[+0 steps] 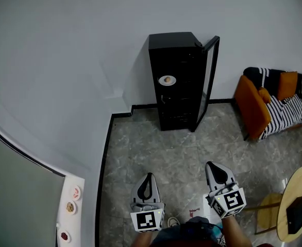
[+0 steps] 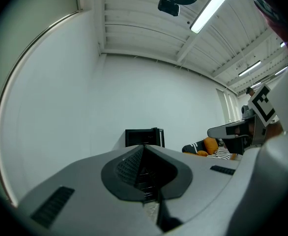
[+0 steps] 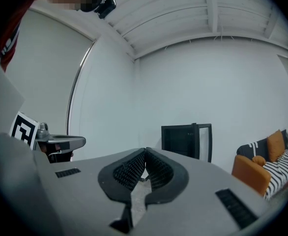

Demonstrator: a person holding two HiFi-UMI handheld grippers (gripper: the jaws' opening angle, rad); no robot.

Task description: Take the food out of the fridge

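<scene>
Matte black and boxy, the tall fridge [image 1: 179, 99] stands by the grey wall with its glazed door [image 1: 209, 71] swung open, a round brown food on a small white plate [image 1: 167, 80] on a shelf inside, well apart from my grey left gripper [image 1: 149, 176] and right gripper [image 1: 212, 165], each with ribbed pads pressed together on nothing.

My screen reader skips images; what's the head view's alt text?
A black fridge stands across the room, door open, a plate of food inside. The left claw and right claw are shut, empty, far from it.
</scene>
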